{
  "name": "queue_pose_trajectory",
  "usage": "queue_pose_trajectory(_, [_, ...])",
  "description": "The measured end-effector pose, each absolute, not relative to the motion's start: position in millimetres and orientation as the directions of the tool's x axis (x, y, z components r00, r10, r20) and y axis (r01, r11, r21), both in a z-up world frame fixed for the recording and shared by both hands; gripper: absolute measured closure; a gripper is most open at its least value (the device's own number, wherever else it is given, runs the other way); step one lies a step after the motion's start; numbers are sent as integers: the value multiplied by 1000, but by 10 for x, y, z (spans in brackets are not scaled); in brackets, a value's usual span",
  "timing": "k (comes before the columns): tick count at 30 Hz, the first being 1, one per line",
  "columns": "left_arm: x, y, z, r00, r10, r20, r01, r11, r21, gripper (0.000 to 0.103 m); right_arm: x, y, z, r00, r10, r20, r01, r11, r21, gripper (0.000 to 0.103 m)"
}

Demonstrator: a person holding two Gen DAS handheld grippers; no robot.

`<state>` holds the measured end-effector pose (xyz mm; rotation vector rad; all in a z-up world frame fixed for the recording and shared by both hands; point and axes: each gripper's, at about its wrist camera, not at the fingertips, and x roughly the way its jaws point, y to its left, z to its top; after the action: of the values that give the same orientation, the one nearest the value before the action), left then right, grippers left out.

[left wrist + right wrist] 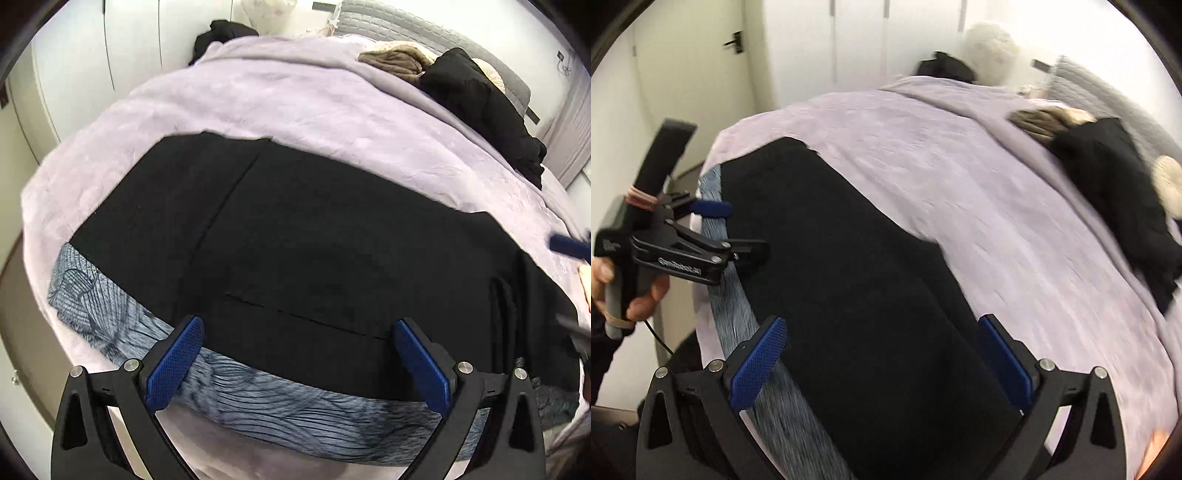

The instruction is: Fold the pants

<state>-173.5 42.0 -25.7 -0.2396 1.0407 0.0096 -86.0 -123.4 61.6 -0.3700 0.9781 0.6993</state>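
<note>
The black pants [295, 243] lie flat across the near part of the lilac bed cover [295, 96]; they also show in the right wrist view [849, 266]. A blue-grey patterned cloth [280, 402] lies under their near edge, and shows in the right wrist view [738, 295]. My left gripper [297, 354] is open, its blue pads above the pants' near edge, holding nothing. It also shows in the right wrist view [738, 225] at the left. My right gripper [882, 354] is open above the pants, empty. One of its blue fingertips [569, 245] shows at the right edge of the left wrist view.
A black jacket [487, 110] and a brown furry garment [395, 61] lie at the far right of the bed near the grey headboard [406, 18]. Another dark garment [221, 37] lies at the far edge. White wardrobe doors [849, 44] stand behind.
</note>
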Motion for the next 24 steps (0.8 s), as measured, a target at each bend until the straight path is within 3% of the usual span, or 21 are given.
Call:
queue_pose_trajectory(5, [-1913,495,-21,584,-79,-808,-67,987,-145,0,-61,-393,180,164,382,-910,-739,659,143,0])
queue_pose_trajectory(8, [-2035,876,-34,597,-105,-795,-121,968,-219,0,264,94,-78,-4,404,-915,-759,594,266,0])
queue_pose_trajectory(12, [-2109,1346,-105,609,-165,-776,-147,938,-315,0,401,586,-116,-64,468,-881,-806,497,322,0])
queue_pose_trajectory(13, [-2124,1416,-103,614,-170,-771,-143,936,-321,0,384,705,-109,-80,469,-880,-837,448,315,4])
queue_pose_trajectory(14, [-2121,1488,-85,624,-169,-763,-139,937,-321,0,335,796,-74,-92,476,-875,-860,404,311,17])
queue_pose_trajectory(15, [-2107,1559,-57,635,-165,-755,-130,940,-315,0,290,844,-49,-75,464,-882,-876,392,281,20])
queue_pose_trajectory(18, [-1921,1816,-52,658,-208,-724,-73,939,-336,0,168,808,80,-36,471,-881,-902,365,232,42])
queue_pose_trajectory(20, [-1834,2052,-63,651,-257,-714,-45,926,-374,0,63,684,255,-1,507,-862,-914,350,207,65])
queue_pose_trajectory(24, [-1656,2243,-37,623,-418,-661,93,879,-468,0,-157,507,632,30,581,-813,-935,304,183,69])
